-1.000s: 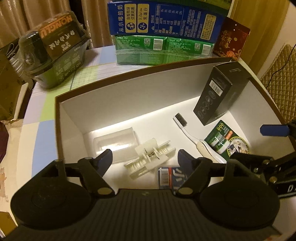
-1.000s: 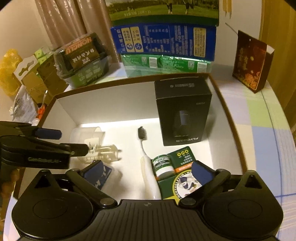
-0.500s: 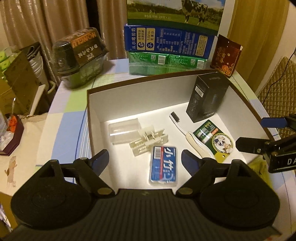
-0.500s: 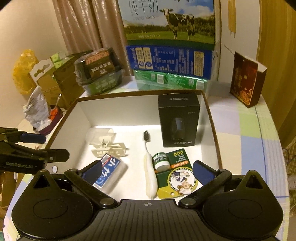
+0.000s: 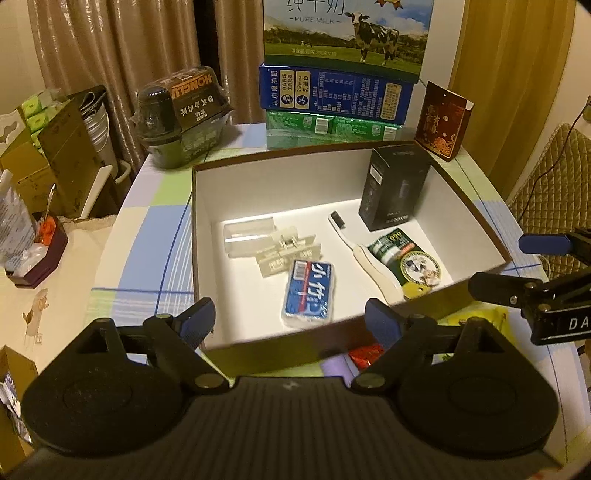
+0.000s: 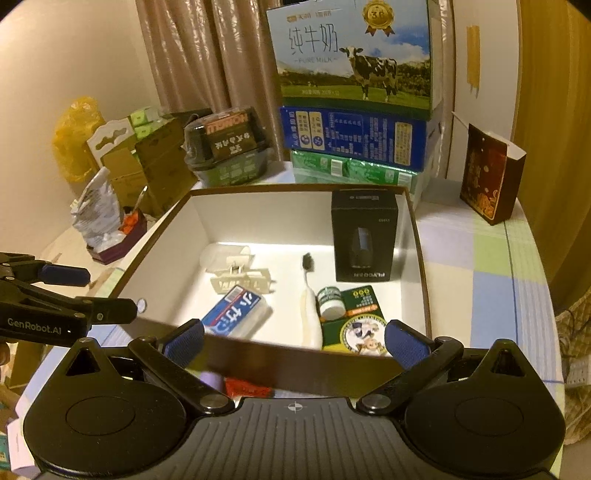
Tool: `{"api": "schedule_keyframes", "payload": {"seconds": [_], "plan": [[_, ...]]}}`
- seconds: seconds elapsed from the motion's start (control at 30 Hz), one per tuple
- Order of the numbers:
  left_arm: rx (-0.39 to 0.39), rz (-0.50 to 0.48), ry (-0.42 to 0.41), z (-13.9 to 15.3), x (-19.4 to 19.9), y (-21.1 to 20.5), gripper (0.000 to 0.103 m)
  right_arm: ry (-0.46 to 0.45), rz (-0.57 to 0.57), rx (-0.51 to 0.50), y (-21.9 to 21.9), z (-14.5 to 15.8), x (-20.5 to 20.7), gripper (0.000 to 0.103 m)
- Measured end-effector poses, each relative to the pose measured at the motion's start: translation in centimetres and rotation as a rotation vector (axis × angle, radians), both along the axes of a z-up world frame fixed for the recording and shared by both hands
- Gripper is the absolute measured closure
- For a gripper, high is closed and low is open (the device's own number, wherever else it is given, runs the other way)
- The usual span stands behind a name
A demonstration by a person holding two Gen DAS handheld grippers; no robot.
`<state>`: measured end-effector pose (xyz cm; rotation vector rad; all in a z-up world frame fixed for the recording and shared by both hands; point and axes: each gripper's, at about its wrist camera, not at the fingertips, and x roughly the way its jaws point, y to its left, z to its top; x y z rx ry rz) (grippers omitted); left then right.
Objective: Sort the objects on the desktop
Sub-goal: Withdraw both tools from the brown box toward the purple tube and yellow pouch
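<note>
My left gripper is opening, with nothing in it. My right gripper is open and empty too. Both hang just in front of the box.

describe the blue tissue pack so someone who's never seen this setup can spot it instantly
Find the big open box with white inside walls, mid-table in front of the stacked milk cartons. On its floor, nearest the front wall, lies the blue tissue pack. It is the only blue item in there, with large white characters, flanked by a cream plastic clip and a white toothbrush.
</note>
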<state>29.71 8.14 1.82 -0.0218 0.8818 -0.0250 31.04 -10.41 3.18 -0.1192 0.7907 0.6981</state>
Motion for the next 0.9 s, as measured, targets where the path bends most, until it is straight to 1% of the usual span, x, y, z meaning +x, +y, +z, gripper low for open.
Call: {"api": "schedule_keyframes", "payload": {"seconds": [0.43,0.9], "plan": [[0.009,0.021,0.018,-0.1,-4.7,-2.0,0.017,0.038,0.021,-0.012,-3.4,-0.9,-3.9,0.002],[0.033,0.033,0.034,-0.5,-7.1,-3.1,0.016,0.088,-0.012,-0.056,-6.9,-2.6,-5.4,0.002]]}}
